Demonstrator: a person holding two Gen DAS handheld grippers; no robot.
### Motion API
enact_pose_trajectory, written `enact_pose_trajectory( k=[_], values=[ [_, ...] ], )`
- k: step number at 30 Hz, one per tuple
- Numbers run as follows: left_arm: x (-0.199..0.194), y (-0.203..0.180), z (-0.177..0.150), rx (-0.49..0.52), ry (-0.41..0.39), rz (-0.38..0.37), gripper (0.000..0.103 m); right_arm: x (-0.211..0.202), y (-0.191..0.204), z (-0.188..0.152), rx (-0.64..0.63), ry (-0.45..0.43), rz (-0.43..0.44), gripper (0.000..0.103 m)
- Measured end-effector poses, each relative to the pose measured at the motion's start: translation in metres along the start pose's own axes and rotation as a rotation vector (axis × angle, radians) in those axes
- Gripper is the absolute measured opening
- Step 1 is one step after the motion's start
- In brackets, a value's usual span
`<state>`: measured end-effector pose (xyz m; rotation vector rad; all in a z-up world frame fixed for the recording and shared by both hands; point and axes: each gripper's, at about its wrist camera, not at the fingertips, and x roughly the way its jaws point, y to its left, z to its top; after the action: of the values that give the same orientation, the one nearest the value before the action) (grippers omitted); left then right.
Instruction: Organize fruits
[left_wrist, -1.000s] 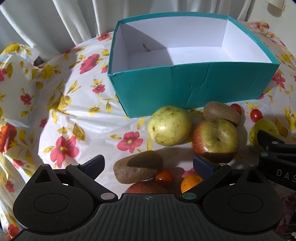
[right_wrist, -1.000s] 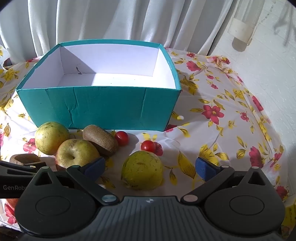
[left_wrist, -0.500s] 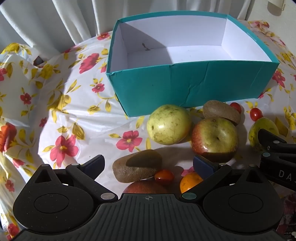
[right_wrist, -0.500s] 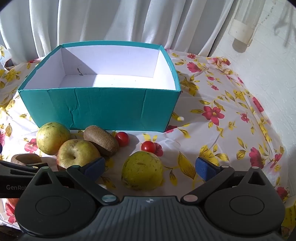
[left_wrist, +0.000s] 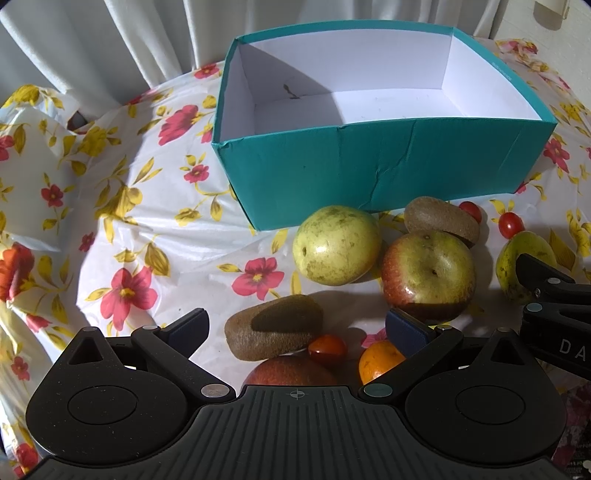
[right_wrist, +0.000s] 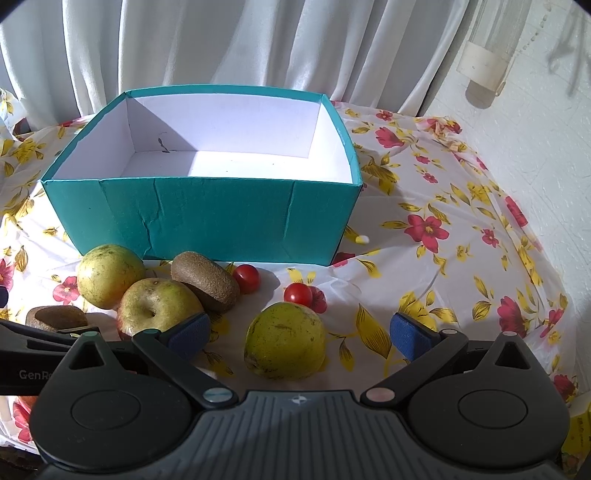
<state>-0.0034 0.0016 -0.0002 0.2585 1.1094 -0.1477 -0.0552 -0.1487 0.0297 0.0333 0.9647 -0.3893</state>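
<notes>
Right wrist view showed the right gripper (right_wrist: 299, 334) spread wide, empty, straddling a yellow-green fruit (right_wrist: 286, 341) before the teal box (right_wrist: 207, 221); the left gripper (left_wrist: 295, 326) likewise gaped over a kiwi (left_wrist: 273, 326).

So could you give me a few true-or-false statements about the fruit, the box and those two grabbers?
1. The box has no fruit in it. True.
2. The right gripper is clamped on the pear. False: its jaws stand open on either side of it.
3. The left gripper is open. True.
4. Both kiwis lie in the box. False: one kiwi lies between the left jaws, the other kiwi before the box.
5. Two small red tomatoes lie in front of the box. True.
</notes>
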Motion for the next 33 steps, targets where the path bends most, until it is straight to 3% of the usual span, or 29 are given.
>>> enact_pose_trajectory(
  k=[33],
  values=[
    [0.0008,0.0011,0.0035,-0.022,0.012,0.003,0.103,-0.0017,-0.0042,0.0010,-0.019,-0.019,0.013,0.103]
  ],
)
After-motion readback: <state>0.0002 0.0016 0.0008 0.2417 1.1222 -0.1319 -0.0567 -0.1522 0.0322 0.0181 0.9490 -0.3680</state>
